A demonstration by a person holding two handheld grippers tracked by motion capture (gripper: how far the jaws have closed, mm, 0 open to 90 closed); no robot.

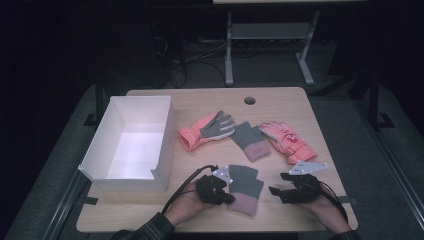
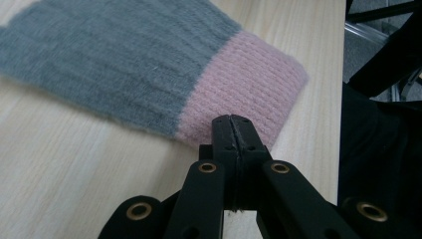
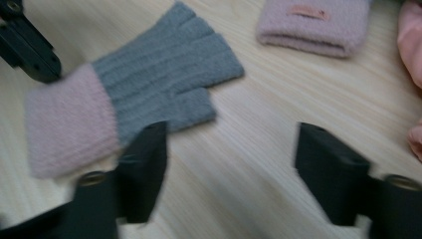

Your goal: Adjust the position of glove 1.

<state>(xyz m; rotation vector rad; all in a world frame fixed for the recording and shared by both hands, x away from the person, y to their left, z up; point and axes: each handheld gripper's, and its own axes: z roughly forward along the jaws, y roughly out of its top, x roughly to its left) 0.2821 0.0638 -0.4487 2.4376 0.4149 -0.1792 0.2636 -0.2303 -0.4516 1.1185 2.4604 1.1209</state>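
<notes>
grey fingerless glove (image 1: 243, 186) with a pink cuff (image 2: 242, 92), lying flat near the front edge of the desk (image 1: 280, 97). left tongs (image 1: 226, 196) clamped shut, tips right at the cuff's edge, can't tell if pinching any knit. right tongs (image 1: 276, 192) just beside the glove, jaws apart over bare wood, nothing between. matching glove (image 1: 251, 141) and two coral gloves (image 1: 205, 130) farther back, white box (image 1: 131, 145) off left.
</notes>
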